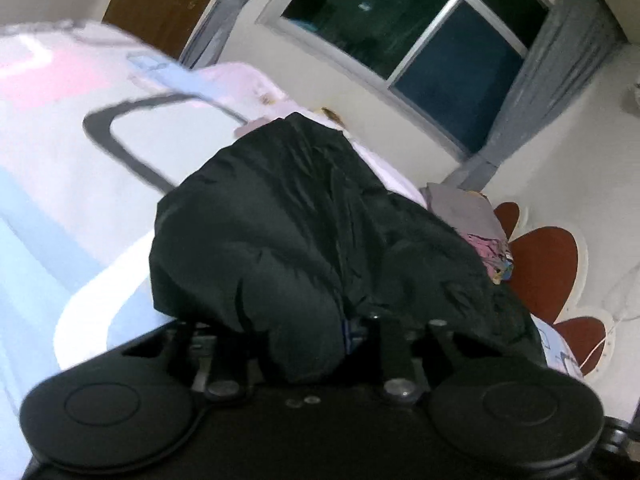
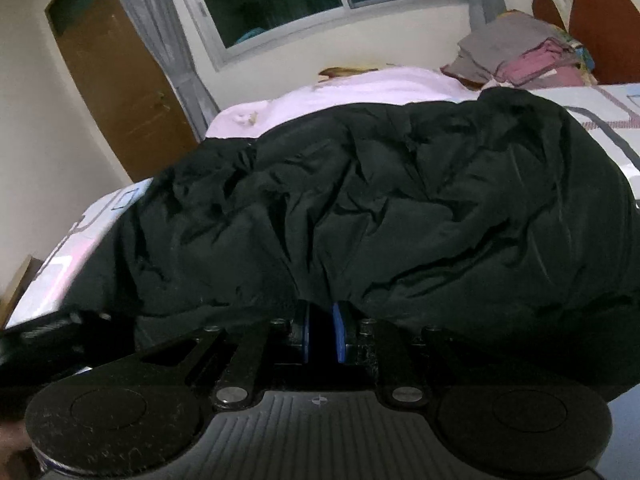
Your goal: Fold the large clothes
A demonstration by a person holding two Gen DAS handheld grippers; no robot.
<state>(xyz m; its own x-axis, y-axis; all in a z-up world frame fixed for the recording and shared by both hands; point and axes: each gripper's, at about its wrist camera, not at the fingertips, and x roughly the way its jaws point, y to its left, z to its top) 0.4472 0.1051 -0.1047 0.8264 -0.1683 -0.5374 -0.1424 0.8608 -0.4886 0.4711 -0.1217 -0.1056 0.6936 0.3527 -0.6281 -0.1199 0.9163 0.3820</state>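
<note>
A big black, crumpled garment point(image 1: 280, 216) lies heaped on the bed and fills the middle of both views. In the right wrist view the garment point(image 2: 360, 200) puckers into folds that run down to my right gripper point(image 2: 323, 320). Its two blue pads point(image 2: 340, 332) stand close together with dark cloth pinched between them. In the left wrist view a bulge of the same cloth hangs over my left gripper point(image 1: 320, 332) and hides most of its fingers. Only a sliver of blue pad point(image 1: 352, 332) shows against the fabric, which looks clamped.
The bed has a pale sheet with grey lines point(image 1: 60, 160) and a pink cover point(image 2: 360, 84) behind the garment. A stack of folded clothes point(image 2: 512, 56) sits by the red headboard point(image 1: 548, 264). A window point(image 1: 420, 28) and a brown door point(image 2: 120, 92) are beyond the bed.
</note>
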